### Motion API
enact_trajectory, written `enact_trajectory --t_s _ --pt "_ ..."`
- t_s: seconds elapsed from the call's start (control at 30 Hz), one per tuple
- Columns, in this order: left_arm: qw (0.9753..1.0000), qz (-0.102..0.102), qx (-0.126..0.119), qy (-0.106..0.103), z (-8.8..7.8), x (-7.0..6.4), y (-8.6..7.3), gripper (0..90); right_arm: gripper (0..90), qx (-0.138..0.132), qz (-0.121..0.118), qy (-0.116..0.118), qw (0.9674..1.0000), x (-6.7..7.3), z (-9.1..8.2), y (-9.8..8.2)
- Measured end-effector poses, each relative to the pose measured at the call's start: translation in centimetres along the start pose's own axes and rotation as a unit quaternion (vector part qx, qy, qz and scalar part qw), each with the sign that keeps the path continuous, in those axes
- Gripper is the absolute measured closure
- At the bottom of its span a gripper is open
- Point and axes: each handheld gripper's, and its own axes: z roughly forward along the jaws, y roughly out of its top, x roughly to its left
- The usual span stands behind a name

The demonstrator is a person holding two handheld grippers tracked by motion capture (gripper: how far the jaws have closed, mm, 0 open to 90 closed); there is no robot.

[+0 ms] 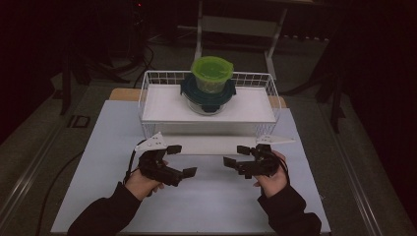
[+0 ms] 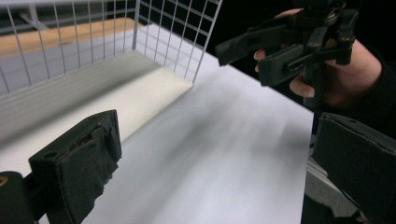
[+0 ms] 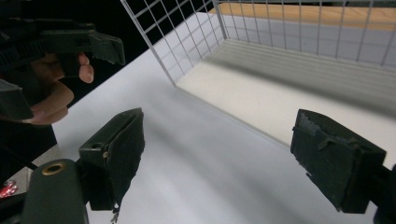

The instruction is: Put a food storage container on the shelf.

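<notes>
A white wire basket (image 1: 156,74) stands at the far side of the white tabletop (image 1: 211,206). On a white panel inside it sits a glass container with a dark teal lid (image 1: 207,97), and a green-lidded container (image 1: 212,72) is stacked on top. My left gripper (image 1: 181,160) and right gripper (image 1: 236,156) hover just in front of the basket, jaws pointing toward each other, both open with nothing between them. The left gripper view has my open left gripper (image 2: 219,168) facing the right gripper (image 2: 289,46). The right gripper view has my open right gripper (image 3: 226,156) beside the basket's corner (image 3: 175,84).
The basket's white floor panel (image 1: 211,144) reaches out toward the grippers. A wooden strip (image 1: 123,93) lies behind the basket. Dark floor, cables (image 1: 59,172) and a table frame (image 1: 236,24) surround the work surface.
</notes>
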Motion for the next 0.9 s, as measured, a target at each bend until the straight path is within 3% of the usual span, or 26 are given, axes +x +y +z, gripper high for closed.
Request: enact_trajectory --t_s 0.4,0.67,0.9 --pt "0.9998 -0.008 0.017 0.011 0.0 0.3 -3.0 0.8 16.4 0.021 0.008 -0.017 0.9996 -1.1 -0.6 -4.4" --pt "0.9995 -0.013 0.026 0.015 -0.1 0.5 -4.8 0.8 16.4 0.020 0.013 -0.028 0.9993 -1.6 -1.7 -6.0" --pt "0.9987 -0.003 0.038 0.034 -0.6 0.9 -6.5 0.8 16.3 0.021 -0.002 -0.056 0.9982 -1.8 -2.8 -7.1"
